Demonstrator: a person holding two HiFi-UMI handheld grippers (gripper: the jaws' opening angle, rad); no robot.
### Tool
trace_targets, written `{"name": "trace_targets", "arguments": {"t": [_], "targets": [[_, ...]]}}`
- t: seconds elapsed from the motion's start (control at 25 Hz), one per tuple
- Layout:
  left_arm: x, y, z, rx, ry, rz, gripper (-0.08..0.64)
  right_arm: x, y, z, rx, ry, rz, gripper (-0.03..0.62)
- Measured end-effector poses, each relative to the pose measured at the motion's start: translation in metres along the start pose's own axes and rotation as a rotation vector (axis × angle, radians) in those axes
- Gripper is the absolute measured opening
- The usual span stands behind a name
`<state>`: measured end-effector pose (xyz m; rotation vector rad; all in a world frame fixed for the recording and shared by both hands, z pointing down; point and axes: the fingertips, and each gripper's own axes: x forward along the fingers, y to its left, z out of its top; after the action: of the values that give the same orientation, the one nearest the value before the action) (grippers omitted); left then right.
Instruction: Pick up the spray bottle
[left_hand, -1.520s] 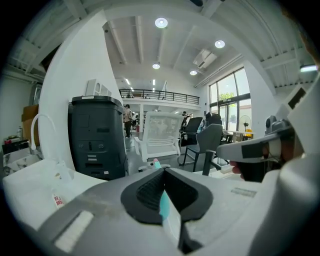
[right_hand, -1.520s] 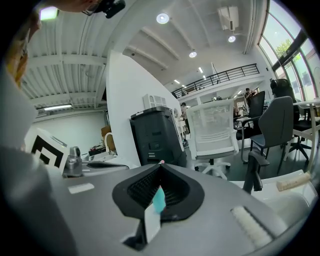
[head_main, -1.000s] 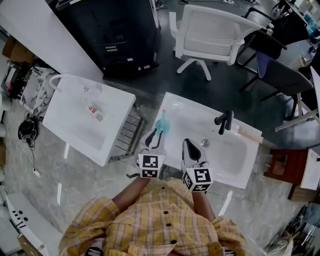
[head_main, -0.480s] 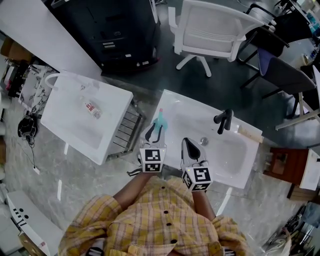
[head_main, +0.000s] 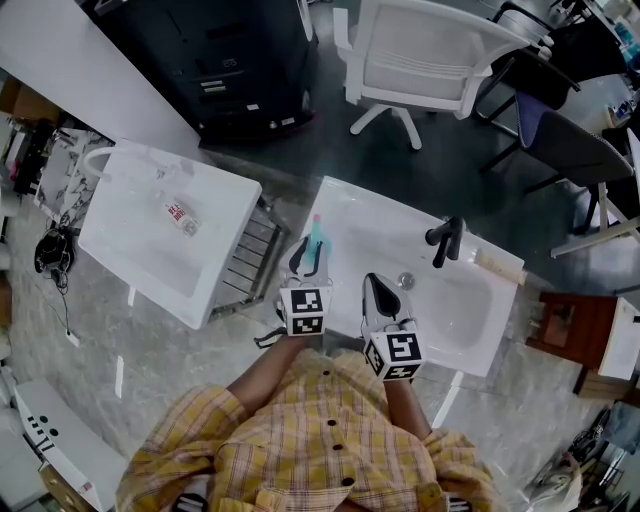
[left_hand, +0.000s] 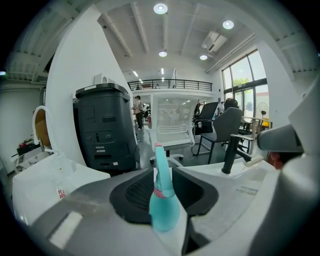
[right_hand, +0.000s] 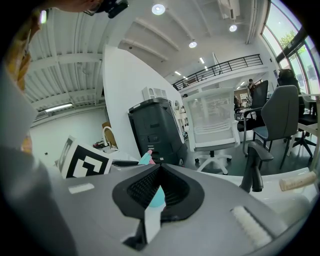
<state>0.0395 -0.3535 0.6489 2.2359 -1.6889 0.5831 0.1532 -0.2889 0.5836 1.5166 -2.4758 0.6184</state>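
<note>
1. The bottle (head_main: 317, 241) stands upright on the left rim of the sink (head_main: 352, 202), nozzle up and well apart from the faucet (head_main: 445, 242).
2. The left gripper (head_main: 307, 258) is what has changed. A second ago its jaws were spread in a fork just short of the bottle. Half a second ago they reached to either side of it. Now they have drawn in on its body.
3. In the left gripper view the teal body sits between the dark pads, one pad on each side. The neck and pink tip rise clear above them. The grip is low on the body and looks to be made.
4. The bottle has not left the rim. It keeps the same place against the sink's corner in all three head views, and the small shift in the picture comes from the camera.
5. The right gripper (head_main: 377, 290) has not moved. It hangs over the sink's front edge, just beside the left one. Its jaws are pressed to a thin slit with nothing between them, and a bit of teal shows only beyond the slit.
6. The reach and the close appear to be done, so only the lift is left. A straight upward raise should do it. The body looks smooth and rounded, so a light hold could let it slip or tilt.
</note>
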Motion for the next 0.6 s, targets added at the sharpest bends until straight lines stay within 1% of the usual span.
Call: {"name": "trace_targets", "arguments": {"t": [0.2,0.24,0.32,0.48,0.6], "targets": [[0.0077,-0.0011,-0.0030,0.005,0.011,0.008,0.100,0.0009,-0.0045,-0.0003,-0.001,0.002,-0.003,0.002],[0.0083,-0.0011,-0.0030,0.006,0.010,0.011,0.083,0.0008,-0.0052,-0.0004,-0.001,0.002,-0.004,0.002],[0.0085,-0.0015,-0.0028,0.008,0.009,0.011,0.081,0.0006,-0.0062,-0.0007,-0.002,0.002,-0.006,0.002],[0.0042,-0.0015,-0.0007,0.039,-0.006,0.011,0.081,-0.0002,-0.0040,-0.0007,-0.004,-0.001,-0.007,0.002],[0.0005,-0.0020,0.0021,0.042,-0.013,0.003,0.081,-0.0028,-0.0031,0.0025,-0.005,-0.010,-0.011,0.002]]}}
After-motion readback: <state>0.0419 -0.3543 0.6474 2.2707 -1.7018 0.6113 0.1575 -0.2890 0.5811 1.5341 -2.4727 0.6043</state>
